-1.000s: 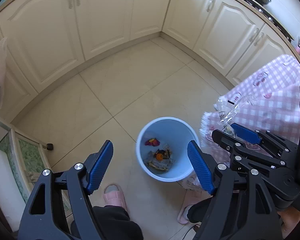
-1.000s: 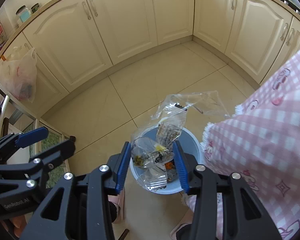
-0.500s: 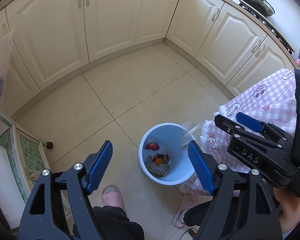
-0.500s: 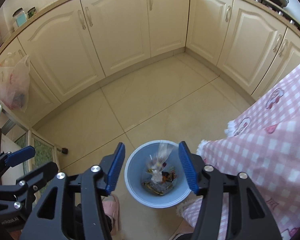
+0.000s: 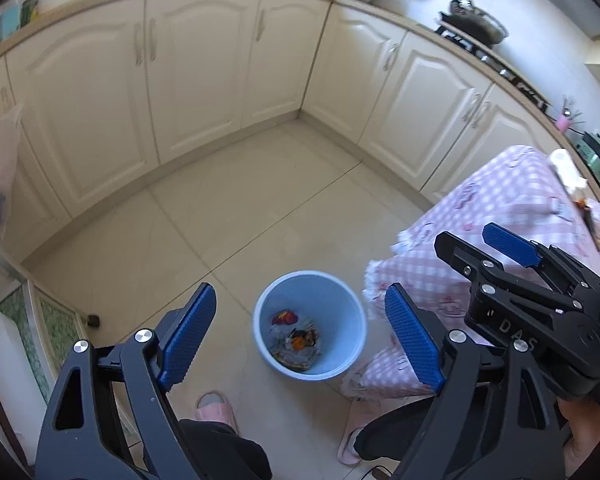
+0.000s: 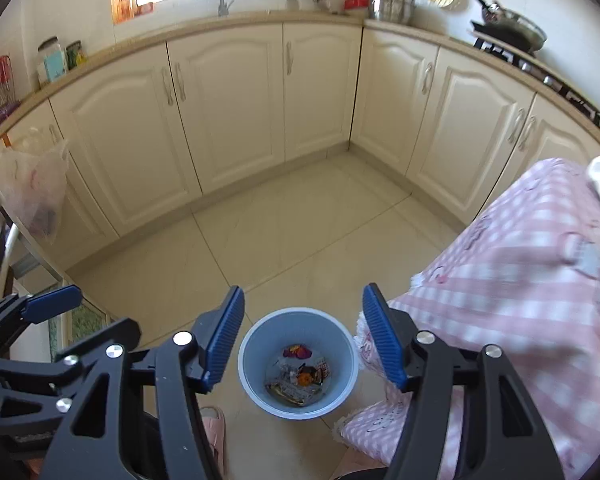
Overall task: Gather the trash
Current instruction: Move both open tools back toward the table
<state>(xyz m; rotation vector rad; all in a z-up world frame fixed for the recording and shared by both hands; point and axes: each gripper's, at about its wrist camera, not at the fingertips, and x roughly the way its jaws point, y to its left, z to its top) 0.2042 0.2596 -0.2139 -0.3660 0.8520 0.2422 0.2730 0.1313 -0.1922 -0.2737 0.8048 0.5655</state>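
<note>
A light blue bin stands on the tiled floor beside the table's corner. Inside it lies mixed trash: clear plastic, wrappers and something orange. My left gripper hangs high above the bin, its jaws opening wide with nothing between them. My right gripper is also above the bin, with its jaws opening and empty. In the left wrist view the right gripper shows at the right, over the tablecloth. The left gripper shows at the left edge of the right wrist view.
A table under a pink checked cloth fills the right side, with small items on top. Cream cabinets line the far walls. A plastic bag hangs at the left. The person's pink slippers stand by the bin.
The clear plastic bag left the right gripper and dropped into the bin as its jaws opened. Both grippers rose, so the bin looks smaller and more of the kitchen shows.
</note>
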